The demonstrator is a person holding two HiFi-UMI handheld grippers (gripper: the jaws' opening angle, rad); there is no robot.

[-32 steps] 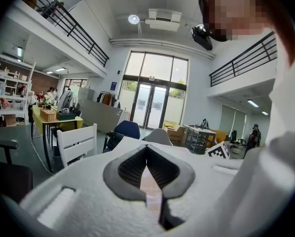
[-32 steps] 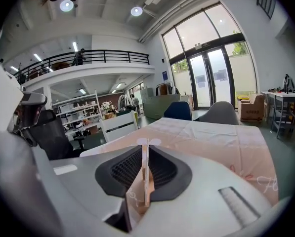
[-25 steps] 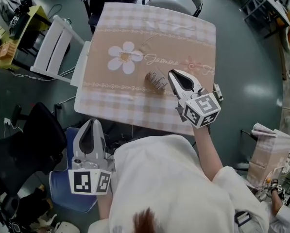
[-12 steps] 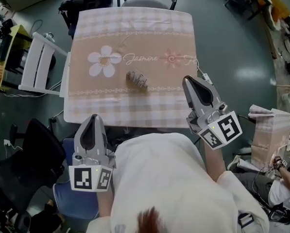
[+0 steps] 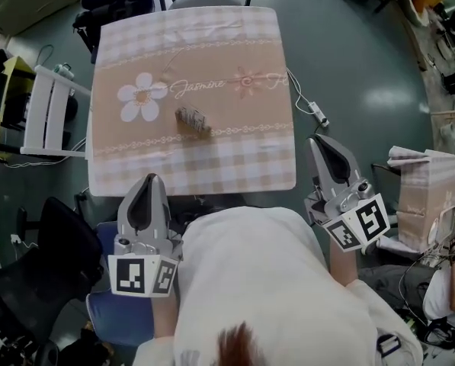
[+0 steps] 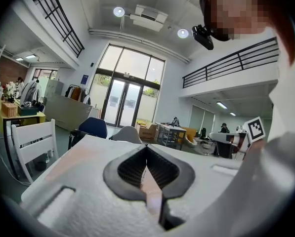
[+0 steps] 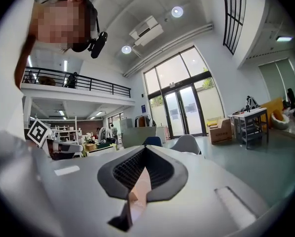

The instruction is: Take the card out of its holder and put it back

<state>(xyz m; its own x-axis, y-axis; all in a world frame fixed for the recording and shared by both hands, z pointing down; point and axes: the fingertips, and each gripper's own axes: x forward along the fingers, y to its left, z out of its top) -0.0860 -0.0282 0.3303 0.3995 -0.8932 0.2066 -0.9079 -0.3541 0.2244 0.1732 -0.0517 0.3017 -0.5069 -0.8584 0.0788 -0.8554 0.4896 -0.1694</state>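
Left gripper point(image 5: 149, 181) and right gripper point(image 5: 322, 140) hang closed and empty, off the table point(image 5: 250, 166); the card holder point(image 5: 192, 120) lies alone, so the task looks finished or unbegun.

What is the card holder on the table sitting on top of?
The card holder rests on the beige band of the checked tablecloth, near the white flower print. The tabletop underneath is covered by the cloth. Whether the holder has a card in it cannot be told.
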